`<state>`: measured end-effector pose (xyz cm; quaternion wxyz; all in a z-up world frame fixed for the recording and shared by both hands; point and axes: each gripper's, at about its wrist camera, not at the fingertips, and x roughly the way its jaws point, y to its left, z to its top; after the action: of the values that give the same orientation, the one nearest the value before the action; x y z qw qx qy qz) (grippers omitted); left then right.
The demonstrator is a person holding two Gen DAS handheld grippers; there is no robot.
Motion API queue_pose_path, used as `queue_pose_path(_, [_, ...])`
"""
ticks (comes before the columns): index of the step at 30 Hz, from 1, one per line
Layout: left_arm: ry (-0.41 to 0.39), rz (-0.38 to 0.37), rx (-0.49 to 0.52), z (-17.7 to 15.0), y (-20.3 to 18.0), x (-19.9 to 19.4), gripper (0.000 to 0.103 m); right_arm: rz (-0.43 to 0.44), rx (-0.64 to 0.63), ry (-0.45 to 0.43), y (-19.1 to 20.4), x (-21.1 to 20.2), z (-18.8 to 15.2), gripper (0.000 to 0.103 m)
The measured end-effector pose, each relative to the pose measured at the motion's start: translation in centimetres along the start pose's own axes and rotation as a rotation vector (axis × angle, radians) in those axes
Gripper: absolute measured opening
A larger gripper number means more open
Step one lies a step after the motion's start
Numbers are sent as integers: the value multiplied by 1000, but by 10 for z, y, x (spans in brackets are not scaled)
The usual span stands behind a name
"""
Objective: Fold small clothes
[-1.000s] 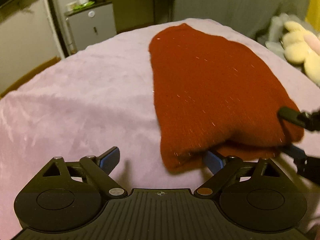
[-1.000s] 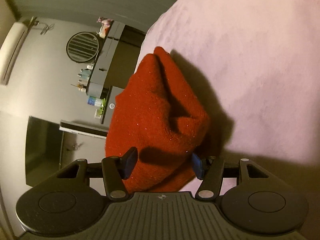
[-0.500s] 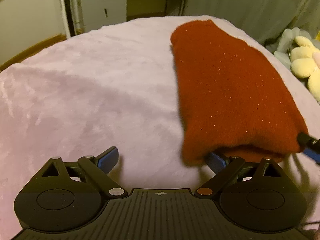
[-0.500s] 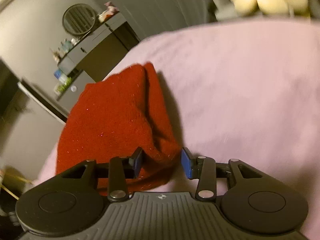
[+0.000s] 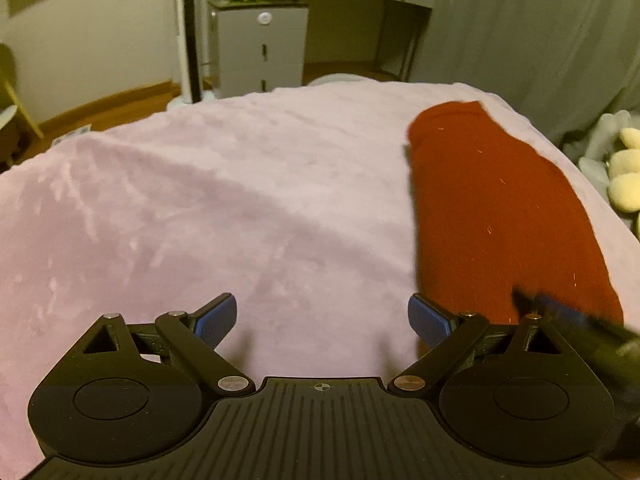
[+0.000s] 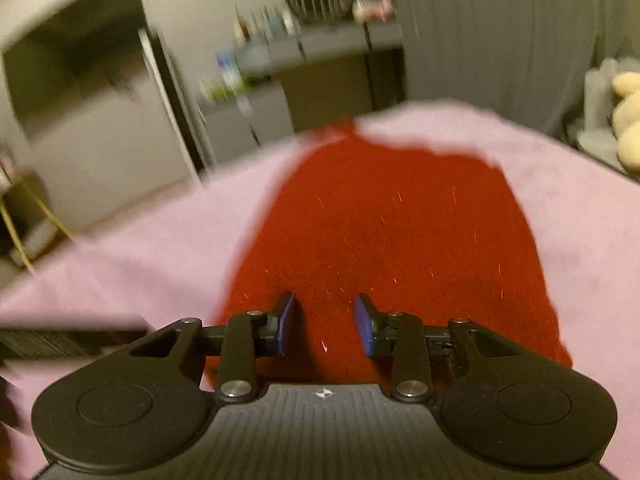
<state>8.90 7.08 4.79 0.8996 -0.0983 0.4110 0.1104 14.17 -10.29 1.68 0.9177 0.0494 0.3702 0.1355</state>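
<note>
1. The left gripper (image 5: 322,322) is nearest in its own view: a black ribbed body with two round discs and flat blue pads (image 5: 218,317). Its jaws stand wide apart and only the pink blanket (image 5: 200,208) is between them.
2. The right gripper (image 6: 325,326) has the same black body and blue pads (image 6: 287,322). Its jaws have just been closing; a narrow gap is left between them, and nothing is pinched there, the pads are free.
3. The red garment (image 6: 384,240) is a soft, fuzzy knit with small bright fibres on it. It is folded into a long thick shape with rounded ends.
4. In the right wrist view the garment lies directly under and ahead of the right gripper, its near end under the fingers; whether the tips touch the cloth I cannot tell.
5. In the left wrist view the garment (image 5: 500,216) lies to the right of the left gripper, its near end just beside the right pad and running away from it. A dark blurred finger of the right gripper (image 5: 560,316) is over this near end.
6. The blanket is plush, with low folds, and it covers the bed all around the garment.
7. Farther to the right, pale yellow plush toys (image 5: 624,184) are beside the bed edge.
8. Farthest, a grey drawer cabinet (image 5: 260,48) stands by the wall, next to a grey curtain (image 5: 520,28).
</note>
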Motion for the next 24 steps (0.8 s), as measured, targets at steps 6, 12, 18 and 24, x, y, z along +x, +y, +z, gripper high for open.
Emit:
queue_pose_path(6, [13,-28,9,2,-7,3,96,-7,-79,-30,-3,-11,-11,29])
queue_pose_path(12, [41,-57,61,-7,-31,17,96,-211,-79,-49,-30,-38,-11,30])
queue_pose_path(18, [111,35,118,-11,-39,45,96,-214,-45,8,-38,-22,-18,30])
queue_pose_path(24, [138,14,103,-20,-35,42,96,-217,-64,6,-41,-25,-39,31])
